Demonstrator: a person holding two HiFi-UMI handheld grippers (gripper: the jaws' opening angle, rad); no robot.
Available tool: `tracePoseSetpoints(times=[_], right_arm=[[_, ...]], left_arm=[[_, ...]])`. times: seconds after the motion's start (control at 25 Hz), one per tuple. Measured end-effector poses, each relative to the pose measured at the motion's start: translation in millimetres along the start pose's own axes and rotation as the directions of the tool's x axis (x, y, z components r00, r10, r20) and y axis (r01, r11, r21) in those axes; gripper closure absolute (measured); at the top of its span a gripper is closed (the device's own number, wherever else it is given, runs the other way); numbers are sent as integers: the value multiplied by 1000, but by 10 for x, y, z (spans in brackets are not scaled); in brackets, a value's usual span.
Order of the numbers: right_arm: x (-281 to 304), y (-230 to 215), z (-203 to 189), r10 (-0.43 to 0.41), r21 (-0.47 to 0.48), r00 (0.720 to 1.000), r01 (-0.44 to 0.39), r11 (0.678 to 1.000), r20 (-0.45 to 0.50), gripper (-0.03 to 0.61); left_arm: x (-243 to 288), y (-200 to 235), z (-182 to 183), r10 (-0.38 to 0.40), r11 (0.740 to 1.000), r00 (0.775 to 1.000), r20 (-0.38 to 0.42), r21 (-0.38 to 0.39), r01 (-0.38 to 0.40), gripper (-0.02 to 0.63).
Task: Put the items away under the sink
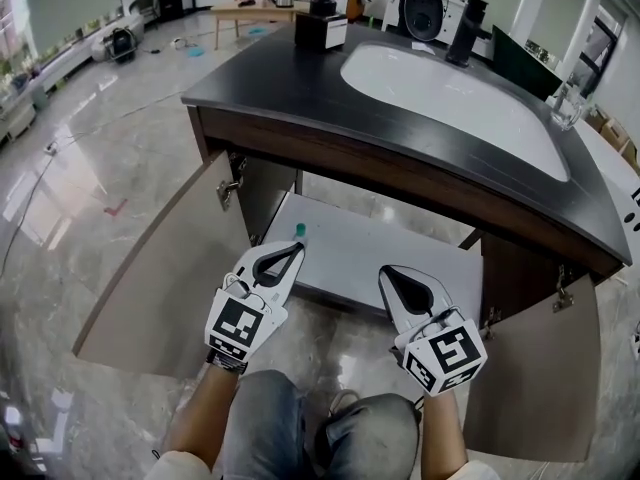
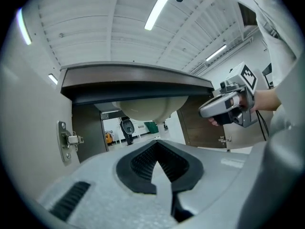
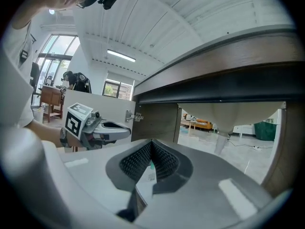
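Below the dark counter (image 1: 300, 88) the sink cabinet stands with both doors swung open. A small white item with a green cap (image 1: 299, 230) stands at the left front of the pale cabinet floor (image 1: 400, 253). My left gripper (image 1: 293, 250) is shut and empty, its tip just short of that item. Shut and empty too, my right gripper (image 1: 390, 273) is held at the floor's front edge, to the right. In the left gripper view the shut jaws (image 2: 156, 146) point under the basin (image 2: 152, 109), with the right gripper (image 2: 228, 105) alongside. The right gripper view shows its own shut jaws (image 3: 151, 143) and the left gripper (image 3: 95, 128).
The left door (image 1: 160, 268) and right door (image 1: 540, 368) flank my grippers. On the counter stand a black box with a dispenser (image 1: 320, 23), a black faucet (image 1: 465, 30) and a glass (image 1: 566, 103). The person's knees (image 1: 310, 428) are at the bottom. A drain pipe (image 3: 220, 140) hangs under the basin.
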State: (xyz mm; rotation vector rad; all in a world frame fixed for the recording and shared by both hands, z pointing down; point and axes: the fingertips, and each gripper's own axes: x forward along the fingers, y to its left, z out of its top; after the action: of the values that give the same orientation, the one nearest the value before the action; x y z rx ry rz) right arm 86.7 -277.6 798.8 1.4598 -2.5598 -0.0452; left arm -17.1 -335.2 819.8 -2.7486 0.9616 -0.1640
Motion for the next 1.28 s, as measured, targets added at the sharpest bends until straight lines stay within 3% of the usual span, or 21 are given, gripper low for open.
tracePoseSetpoints(times=[0.16, 0.32, 0.48, 0.6, 0.92, 1.28], right_arm=[[-17, -41, 155, -8, -16, 1000, 8, 1000, 14, 571], [-50, -63, 328, -3, -27, 1000, 3, 1000, 2, 571], [-130, 41, 679, 75, -5, 997, -75, 997, -27, 571], [-215, -35, 1166, 65, 34, 997, -64, 997, -33, 571], [-334, -151, 2783, 63, 72, 996, -59, 996, -56, 571], [-745, -250, 4560, 31, 46, 999, -30, 998, -28, 571]], left_arm=[[-35, -79, 185, -18, 1000, 1000, 15, -16, 18, 609], [-48, -42, 351, 1, 997, 1000, 16, 73, -2, 609], [-85, -12, 628, -26, 999, 999, -28, 44, 27, 609], [-132, 17, 955, -68, 997, 994, -83, 14, 70, 609], [-401, 501, 2563, -43, 999, 992, -116, -22, 41, 609], [-632, 958, 4443, 20, 998, 998, -55, -66, -24, 609]])
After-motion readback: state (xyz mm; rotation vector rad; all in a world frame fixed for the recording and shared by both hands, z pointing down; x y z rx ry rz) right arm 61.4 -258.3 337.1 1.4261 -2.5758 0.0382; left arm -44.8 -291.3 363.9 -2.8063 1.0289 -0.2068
